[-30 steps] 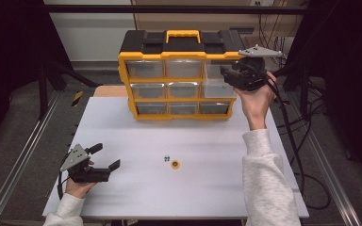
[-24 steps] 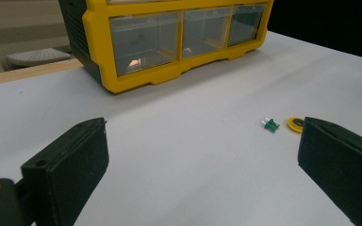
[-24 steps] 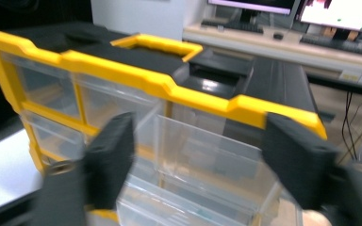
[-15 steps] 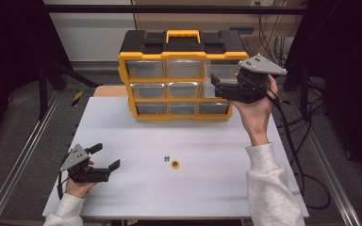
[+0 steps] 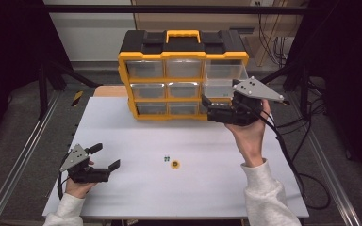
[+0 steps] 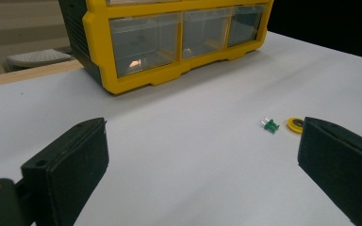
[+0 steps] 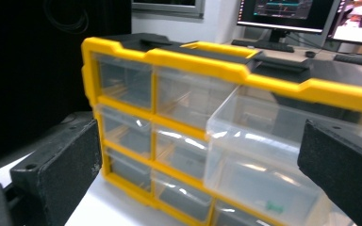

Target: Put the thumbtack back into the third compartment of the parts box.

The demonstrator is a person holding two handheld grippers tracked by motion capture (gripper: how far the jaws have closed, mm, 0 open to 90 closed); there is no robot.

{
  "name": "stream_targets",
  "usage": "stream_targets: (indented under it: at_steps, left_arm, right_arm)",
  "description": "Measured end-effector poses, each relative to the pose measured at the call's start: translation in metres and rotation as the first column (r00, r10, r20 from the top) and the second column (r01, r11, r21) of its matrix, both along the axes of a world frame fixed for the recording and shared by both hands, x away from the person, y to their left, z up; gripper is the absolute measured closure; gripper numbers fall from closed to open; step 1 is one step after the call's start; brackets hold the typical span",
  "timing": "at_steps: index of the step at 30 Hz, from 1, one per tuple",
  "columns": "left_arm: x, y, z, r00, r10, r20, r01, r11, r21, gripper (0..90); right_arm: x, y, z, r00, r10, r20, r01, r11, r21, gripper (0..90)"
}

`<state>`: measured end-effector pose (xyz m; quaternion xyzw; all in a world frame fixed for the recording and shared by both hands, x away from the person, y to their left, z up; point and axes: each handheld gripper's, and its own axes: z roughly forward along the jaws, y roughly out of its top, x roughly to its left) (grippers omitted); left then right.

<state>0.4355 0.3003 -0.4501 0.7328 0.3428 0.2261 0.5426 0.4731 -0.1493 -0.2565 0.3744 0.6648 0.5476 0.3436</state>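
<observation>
A yellow and black drawer organizer [image 5: 184, 70] [image 7: 193, 61] stands at the back of the white table [image 5: 136, 136]. One clear drawer [image 7: 268, 136] in its right column sticks out. My right gripper [image 5: 209, 108] [image 7: 198, 160] is held in the air just in front of that column. Its jaws have just been opening and now stand open, with nothing between them. Near the table's middle lie a small green part [image 5: 166, 159] [image 6: 270, 125] and a yellow ring [image 5: 175, 164] [image 6: 296, 124]. At the front left, my left gripper [image 5: 106, 157] [image 6: 202, 160] rests open and points at them.
Another green part [image 7: 274, 205] lies in a lower right drawer. Metal rails [image 5: 19, 160] run along both sides of the table. Cables [image 5: 292, 155] trail off the right side. Monitors [image 7: 287, 14] stand behind the organizer.
My right gripper has come away from the organizer's upper right corner, moving down and toward the table's front, and its jaws have opened. The left gripper has stayed put.
</observation>
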Motion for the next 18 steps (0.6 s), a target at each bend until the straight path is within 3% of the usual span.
stream_targets:
  at_steps: [8, 18]
  left_arm:
    - [0.000, 0.000, 0.000, 1.0000, -0.001, 0.002, 0.001, 1.0000, 0.000, 2.3]
    - [0.000, 0.000, 0.000, 1.0000, -0.001, 0.002, 0.001, 1.0000, 0.001, 2.3]
  right_arm:
    - [-0.013, 0.011, -0.027, 0.9986, 0.042, -0.030, -0.042, 0.999, 0.004, 0.5]
    - [-0.015, 0.020, -0.054, 0.9937, 0.076, -0.083, -0.076, 0.997, -0.001, 0.5]
